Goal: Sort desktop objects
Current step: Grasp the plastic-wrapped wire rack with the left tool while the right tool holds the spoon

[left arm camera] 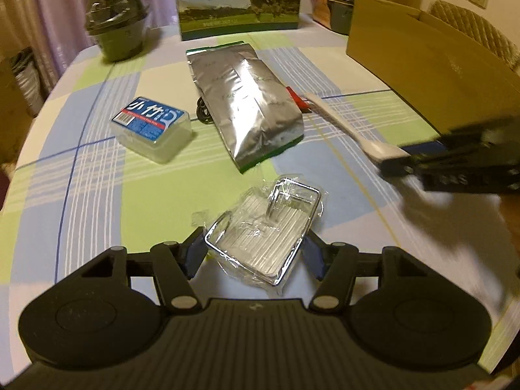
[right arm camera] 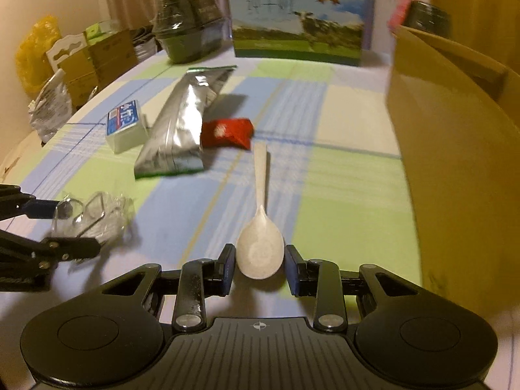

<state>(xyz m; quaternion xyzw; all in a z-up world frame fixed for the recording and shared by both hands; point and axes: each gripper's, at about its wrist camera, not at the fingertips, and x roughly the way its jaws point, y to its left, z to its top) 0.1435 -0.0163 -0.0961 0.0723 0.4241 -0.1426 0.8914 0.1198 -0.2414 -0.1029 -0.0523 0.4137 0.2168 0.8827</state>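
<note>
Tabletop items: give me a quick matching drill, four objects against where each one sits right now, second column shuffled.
Objects:
1. white spoon
2. wrapped metal rack
3. red packet
4. blue-labelled clear box

Places:
A. just beside the silver foil bag, at the spoon handle's far tip
B. bowl between the open fingers of the right gripper
C. on the tablecloth on the opposite side of the foil bag from the spoon
D. between the open fingers of the left gripper

Pairs: 1-B, 2-D, 3-A, 4-C
</note>
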